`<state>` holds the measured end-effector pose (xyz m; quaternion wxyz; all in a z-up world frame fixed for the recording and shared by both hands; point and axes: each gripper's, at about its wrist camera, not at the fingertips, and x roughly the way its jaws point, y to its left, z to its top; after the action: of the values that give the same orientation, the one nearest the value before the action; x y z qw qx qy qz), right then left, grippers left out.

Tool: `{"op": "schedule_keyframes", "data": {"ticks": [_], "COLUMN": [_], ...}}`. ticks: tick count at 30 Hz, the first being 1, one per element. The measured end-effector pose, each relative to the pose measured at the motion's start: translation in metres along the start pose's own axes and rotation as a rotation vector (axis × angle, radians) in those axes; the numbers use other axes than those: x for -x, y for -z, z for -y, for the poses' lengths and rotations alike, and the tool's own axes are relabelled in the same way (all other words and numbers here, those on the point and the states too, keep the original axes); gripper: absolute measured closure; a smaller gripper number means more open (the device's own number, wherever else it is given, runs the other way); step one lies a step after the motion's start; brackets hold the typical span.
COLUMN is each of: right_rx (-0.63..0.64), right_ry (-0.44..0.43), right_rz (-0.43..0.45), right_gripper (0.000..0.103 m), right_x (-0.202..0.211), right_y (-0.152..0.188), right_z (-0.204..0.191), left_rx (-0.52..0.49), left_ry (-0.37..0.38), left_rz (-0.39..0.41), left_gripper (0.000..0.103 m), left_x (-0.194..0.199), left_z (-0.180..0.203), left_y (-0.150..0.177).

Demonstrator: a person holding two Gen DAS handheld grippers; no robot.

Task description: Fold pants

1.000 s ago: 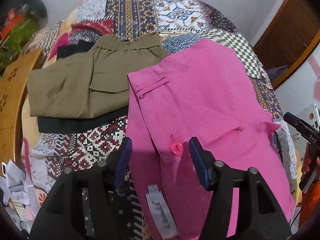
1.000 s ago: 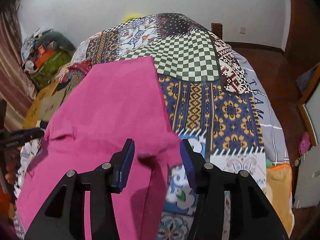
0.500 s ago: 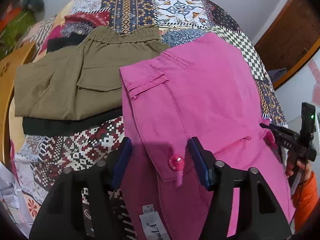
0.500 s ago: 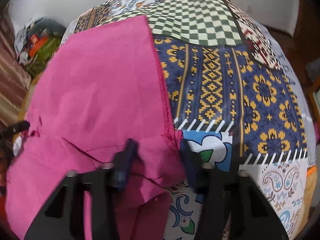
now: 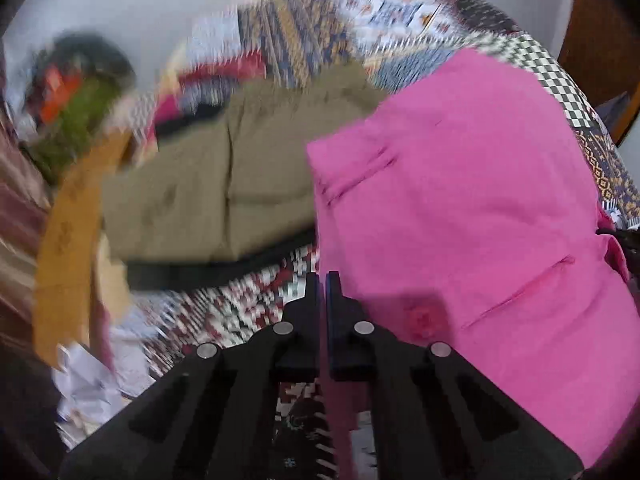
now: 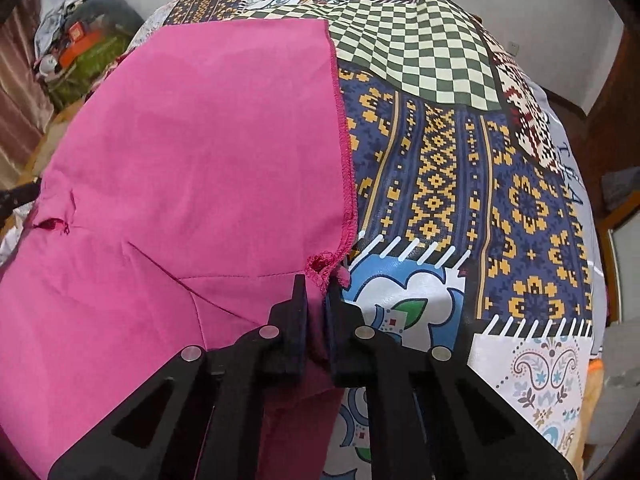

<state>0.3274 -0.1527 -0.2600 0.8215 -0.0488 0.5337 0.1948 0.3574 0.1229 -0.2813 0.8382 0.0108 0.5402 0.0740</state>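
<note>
The pink pants (image 5: 460, 200) lie spread on the patchwork quilt (image 5: 248, 304). My left gripper (image 5: 322, 280) sits at their near left edge by the waistband, its jaws closing to shut on a strip of pink cloth that runs between the fingers. The pink button (image 5: 424, 320) shows just right of it, blurred. In the right wrist view the pink pants (image 6: 200, 160) cover the left half of the quilt (image 6: 440, 160). My right gripper (image 6: 316, 284) is closing to shut on the stitched hem corner, with pink fabric pinched between its pads.
Folded olive pants (image 5: 240, 184) lie left of the pink ones, on top of a black garment (image 5: 208, 270). A wooden board (image 5: 68, 240) edges the bed on the left. A clutter pile (image 6: 84, 52) sits by the far wall. A wooden door (image 5: 600, 40) stands at right.
Both grippers went from open to shut on the pink pants. The right one came down onto the hem corner. The left one tilted, and its view is now blurred.
</note>
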Motion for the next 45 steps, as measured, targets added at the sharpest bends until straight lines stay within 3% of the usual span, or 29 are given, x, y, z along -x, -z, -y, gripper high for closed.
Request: {"op": "schedule_keyframes", "data": {"ticks": [2, 5, 10, 13, 17, 24, 29, 32, 37, 38, 41, 45], "right_rx": [-0.015, -0.015, -0.056, -0.094, -0.097, -0.096, -0.074, -0.053, -0.050, -0.054, -0.066, -0.091], "right_ry": [-0.016, -0.015, 0.025, 0.010, 0.004, -0.041, -0.034, -0.038, -0.038, -0.043, -0.060, -0.083], "right_rz": [-0.006, -0.011, -0.010, 0.051, 0.141, 0.217, 0.208, 0.157, 0.137, 0.139, 0.148, 0.183], "right_gripper": [0.097, 0.091, 0.071, 0.059, 0.050, 0.049, 0.049, 0.049, 0.049, 0.049, 0.049, 0.049], "right_x": [-0.001, 0.004, 0.027, 0.048, 0.072, 0.073, 0.045, 0.022, -0.005, -0.008, -0.020, -0.026], "right_y": [0.003, 0.007, 0.011, 0.005, -0.016, -0.061, -0.092, -0.110, -0.132, -0.134, -0.143, -0.150], "right_z": [0.003, 0.008, 0.022, 0.030, 0.032, 0.020, 0.018, 0.018, 0.019, 0.019, 0.017, 0.015], "left_rx": [0.053, 0.091, 0.127, 0.121, 0.121, 0.083, 0.093, 0.098, 0.109, 0.108, 0.098, 0.051], "left_ry": [0.067, 0.089, 0.091, 0.092, 0.120, 0.147, 0.154, 0.166, 0.216, 0.225, 0.285, 0.256], "left_rz": [-0.028, -0.002, 0.076, 0.121, 0.123, 0.097, 0.042, -0.006, 0.009, 0.006, 0.003, 0.021], "left_gripper": [0.099, 0.095, 0.052, 0.046, 0.045, 0.045, 0.045, 0.045, 0.046, 0.047, 0.070, 0.080], "left_x": [-0.003, 0.009, 0.031, 0.036, 0.028, -0.002, -0.034, -0.057, -0.066, -0.067, -0.069, -0.067], "left_z": [-0.019, -0.040, -0.061, -0.063, -0.057, -0.040, -0.036, -0.033, -0.037, -0.036, -0.034, -0.021], "left_y": [0.005, 0.009, 0.001, -0.013, -0.036, -0.068, -0.080, -0.082, -0.085, -0.086, -0.088, -0.088]}}
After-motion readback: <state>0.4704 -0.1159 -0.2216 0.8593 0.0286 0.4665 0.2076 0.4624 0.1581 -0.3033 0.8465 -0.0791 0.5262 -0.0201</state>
